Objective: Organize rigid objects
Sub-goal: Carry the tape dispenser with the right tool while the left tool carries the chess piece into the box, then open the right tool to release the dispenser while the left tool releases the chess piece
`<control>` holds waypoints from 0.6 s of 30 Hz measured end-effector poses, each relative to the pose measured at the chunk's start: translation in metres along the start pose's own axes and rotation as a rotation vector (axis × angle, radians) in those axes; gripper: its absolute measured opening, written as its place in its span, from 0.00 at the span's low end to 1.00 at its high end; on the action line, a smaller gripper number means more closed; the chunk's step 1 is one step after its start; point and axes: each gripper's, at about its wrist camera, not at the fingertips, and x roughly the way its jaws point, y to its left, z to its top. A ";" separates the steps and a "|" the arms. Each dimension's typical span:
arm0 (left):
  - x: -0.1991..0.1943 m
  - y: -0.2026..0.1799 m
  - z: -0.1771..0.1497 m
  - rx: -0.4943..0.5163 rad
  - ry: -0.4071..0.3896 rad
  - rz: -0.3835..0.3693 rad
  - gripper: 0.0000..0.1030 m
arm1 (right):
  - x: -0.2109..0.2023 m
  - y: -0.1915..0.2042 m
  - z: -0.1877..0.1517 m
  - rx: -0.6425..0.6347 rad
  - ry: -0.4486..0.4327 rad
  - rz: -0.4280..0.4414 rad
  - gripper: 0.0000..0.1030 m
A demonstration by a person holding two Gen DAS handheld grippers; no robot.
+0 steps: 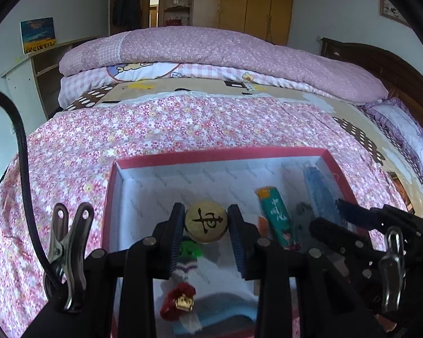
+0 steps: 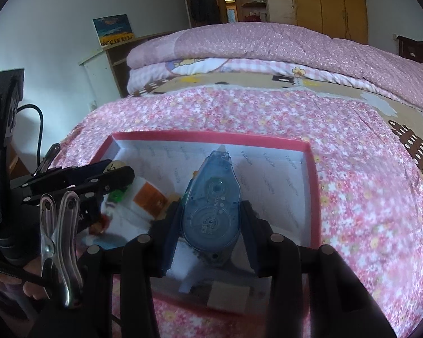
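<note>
Left gripper (image 1: 206,225): fingers clamped on the round chess piece (image 1: 206,222), above the box's near half.
Right gripper (image 2: 211,219): clamped on the blue correction tape (image 2: 211,202).
Box (image 1: 220,154): toward 12 o'clock, cluttered.
Risk: the smooth disc could slip or land on the small items below.

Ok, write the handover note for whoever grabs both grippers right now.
Left gripper: shut on the round wooden chess piece, held above the red box.
Right gripper: shut on the blue correction tape dispenser, also over the box, nose pointing toward the far wall.
Already in the box: teal lighter, green toy, red hair clip, and a blue item near the box's front wall.
The box sits on the floral bedspread.
Left to do: set down both held items inside the box. Whether more loose objects remain outside cannot be told.
</note>
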 end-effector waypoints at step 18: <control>0.016 0.002 0.004 -0.027 0.020 0.028 0.44 | 0.008 -0.001 0.004 -0.018 -0.007 -0.011 0.41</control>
